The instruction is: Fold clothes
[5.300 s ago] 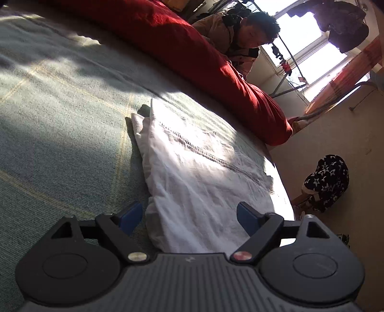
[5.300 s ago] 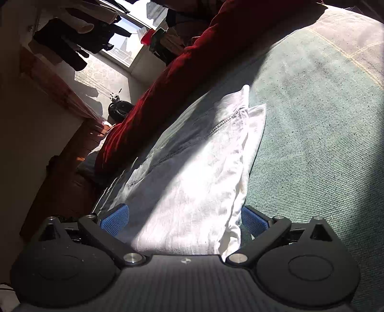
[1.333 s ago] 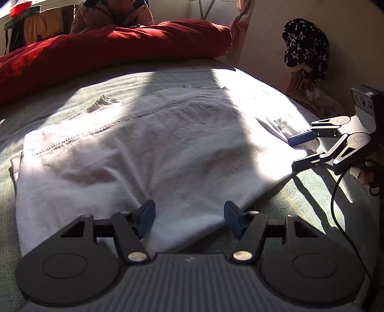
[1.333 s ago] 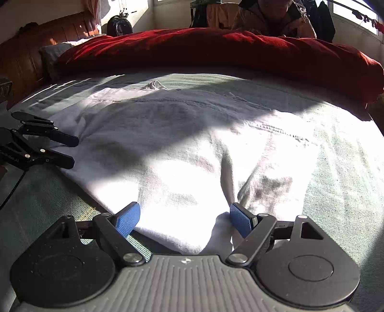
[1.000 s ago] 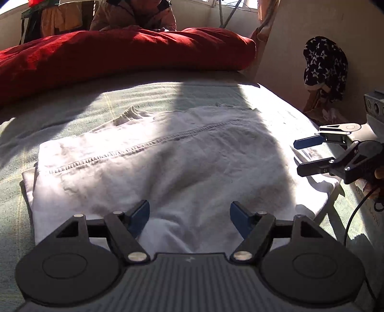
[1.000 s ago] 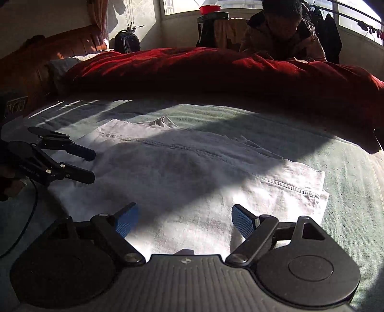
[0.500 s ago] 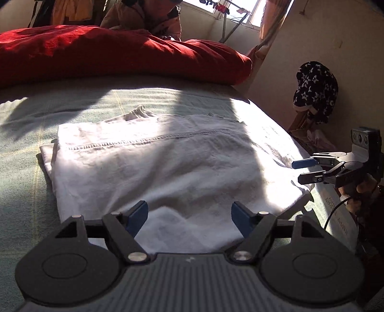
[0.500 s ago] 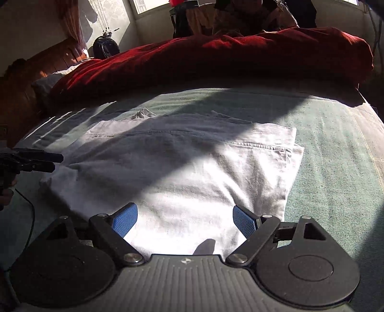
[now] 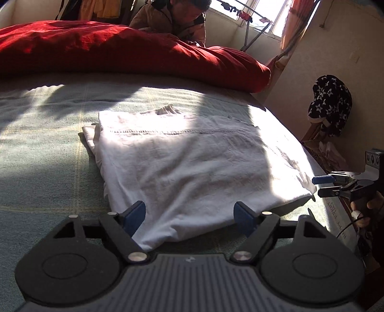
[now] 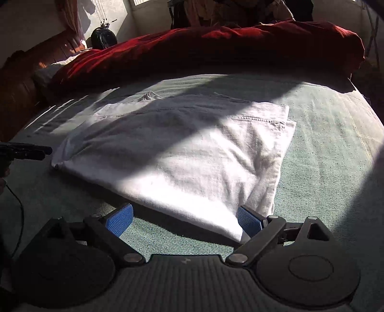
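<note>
My left gripper [image 9: 189,216] sits nearest me, jaws spread apart with nothing pinched; they have just been opening wider, and only the near edge of the white garment [image 9: 182,165] lies beneath the gap, untouched by the blue pads [image 9: 134,213]. My right gripper [image 10: 183,219] is the same: jaws wide, just been opening, the garment's near corner lying by the right-hand pad, not squeezed.

Just past the fingers the white garment lies flat on the green bedspread [image 9: 48,148], folded into a rough rectangle. A stitched hem runs across its upper layer, a second layer peeks out along one side, and a bit of collar shows at the far edge. From that I judge at least one fold is made and laid down. What is left looks like one more fold to bring it to a compact size, or some smoothing, since the surface is wrinkled.

Beyond the garment a red duvet [image 9: 120,50] is heaped along the far side of the bed, and a person [image 9: 172,19] sits behind it near the window.
</note>
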Motion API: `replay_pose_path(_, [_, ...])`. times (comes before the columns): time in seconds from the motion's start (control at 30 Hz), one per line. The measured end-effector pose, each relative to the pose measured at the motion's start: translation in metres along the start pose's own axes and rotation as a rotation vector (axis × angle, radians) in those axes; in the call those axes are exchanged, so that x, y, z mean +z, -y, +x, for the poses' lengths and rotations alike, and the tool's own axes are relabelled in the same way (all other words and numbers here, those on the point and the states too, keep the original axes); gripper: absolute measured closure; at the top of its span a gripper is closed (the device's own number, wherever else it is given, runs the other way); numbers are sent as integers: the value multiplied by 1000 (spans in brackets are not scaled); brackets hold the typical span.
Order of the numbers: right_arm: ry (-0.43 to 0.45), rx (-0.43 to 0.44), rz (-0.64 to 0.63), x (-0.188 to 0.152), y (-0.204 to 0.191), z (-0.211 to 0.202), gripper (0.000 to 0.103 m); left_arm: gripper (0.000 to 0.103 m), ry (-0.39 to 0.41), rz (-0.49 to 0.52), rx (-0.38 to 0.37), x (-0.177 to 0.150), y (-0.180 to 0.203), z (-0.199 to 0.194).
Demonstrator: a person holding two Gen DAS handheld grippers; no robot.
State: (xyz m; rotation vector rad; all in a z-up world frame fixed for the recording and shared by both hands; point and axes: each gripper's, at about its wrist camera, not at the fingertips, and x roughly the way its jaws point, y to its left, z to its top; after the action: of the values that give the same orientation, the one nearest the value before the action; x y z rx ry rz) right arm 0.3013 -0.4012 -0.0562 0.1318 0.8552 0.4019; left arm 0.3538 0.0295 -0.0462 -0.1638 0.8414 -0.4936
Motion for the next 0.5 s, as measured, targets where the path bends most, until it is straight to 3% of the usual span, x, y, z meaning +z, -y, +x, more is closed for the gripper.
replay_pose_path(0.13, [-40,-1,65,-5,-1,27,7,25,-68,-58,92,-10,-16,21])
replay_pose_path(0.23, [-48,-47,92,-24,12,20,7,24,-31,-87,80,-18,-23,1])
replay_pose_path(0.3, [-34,-33,151,-31,23,2,7,24,0,-82,66,-14,-23,-11])
replay_pose_path(0.43, [58,-37,173,-18,27,-18,6,22,62,-95,44,2,-21,-12])
replay_pose_path(0.5, [87,3,193,-7,29,-11,6,22,75,-130,-5,8,-23,-2])
